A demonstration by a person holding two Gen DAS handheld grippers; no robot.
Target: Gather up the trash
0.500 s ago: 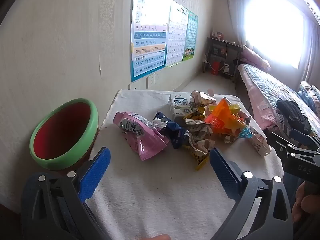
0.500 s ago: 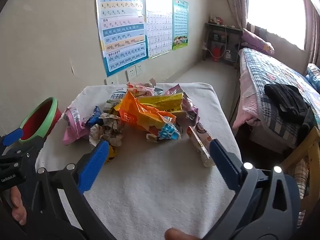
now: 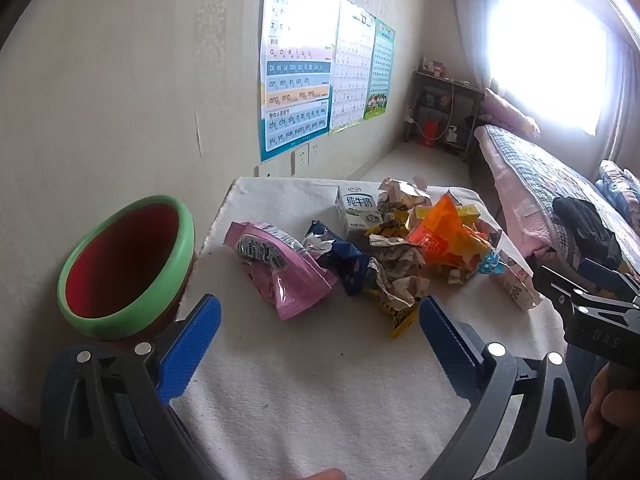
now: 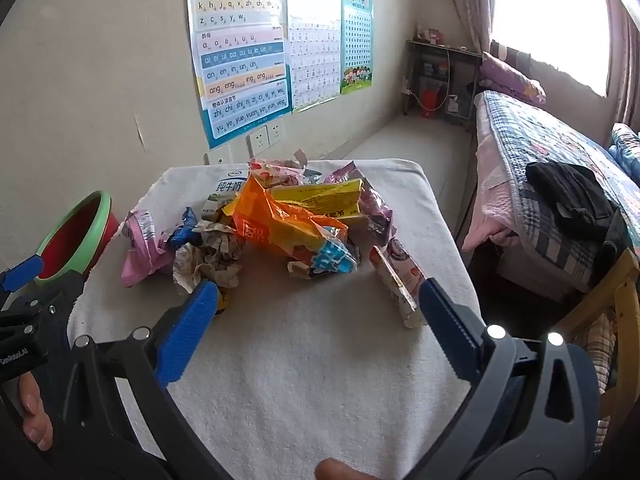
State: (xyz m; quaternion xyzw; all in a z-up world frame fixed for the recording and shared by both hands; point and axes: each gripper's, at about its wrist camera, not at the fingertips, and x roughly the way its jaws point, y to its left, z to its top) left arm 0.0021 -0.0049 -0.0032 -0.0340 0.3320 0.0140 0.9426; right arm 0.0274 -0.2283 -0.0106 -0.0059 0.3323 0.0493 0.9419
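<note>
Both claws wide open and empty, left claw (image 3: 320,332), right claw (image 4: 318,312), wooden chair (image 4: 616,300) only in right view

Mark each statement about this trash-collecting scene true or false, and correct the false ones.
1. Both grippers are open and empty. True: left gripper, right gripper.
2. The green-rimmed bin already holds wrappers. False: only its bare red inside shows.
3. The pink wrapper lies on the bin's side of the pile. True.
4. The milk carton lies on the bed. False: it stands on the white-covered table.
5. An orange bag sits in the pile. True.
</note>
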